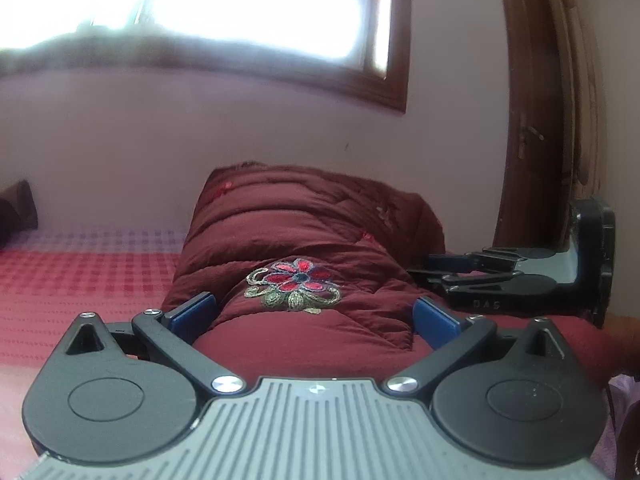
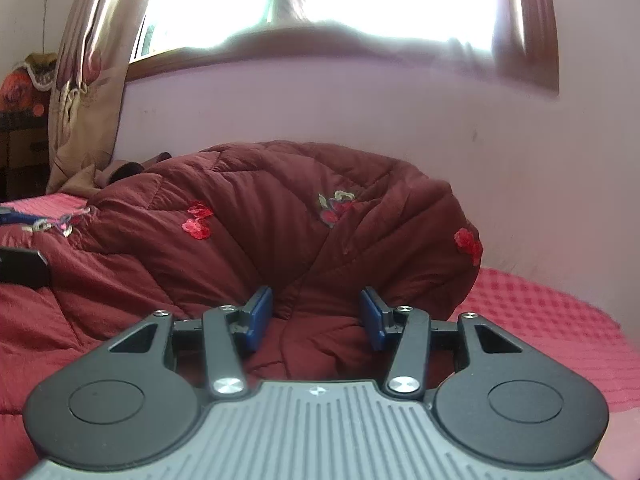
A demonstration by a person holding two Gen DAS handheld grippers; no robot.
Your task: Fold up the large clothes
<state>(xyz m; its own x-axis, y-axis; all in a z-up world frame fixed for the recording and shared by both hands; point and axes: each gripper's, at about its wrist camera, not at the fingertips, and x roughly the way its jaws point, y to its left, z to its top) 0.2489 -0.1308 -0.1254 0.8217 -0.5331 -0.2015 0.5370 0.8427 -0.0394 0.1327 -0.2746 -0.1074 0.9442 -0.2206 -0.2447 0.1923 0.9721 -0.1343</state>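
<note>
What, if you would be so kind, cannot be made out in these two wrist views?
- Left wrist view: whether the left gripper pinches the maroon quilt; the fabric bulges over its pads.
- Left wrist view: the right gripper, its tips behind the quilt.
- Both views: outdoors, washed out in the window.

Window (image 1: 208,4): glass blown out white, nothing outside readable; top cut off by the frame.
Quilted garment (image 2: 280,216): near end hidden under the right gripper (image 2: 316,318); whether its pads press the cloth cannot be told.
Door (image 1: 532,128): right part cut off, handle blurred.
Dark object (image 1: 16,208) at the far left: cropped, unidentifiable.
</note>
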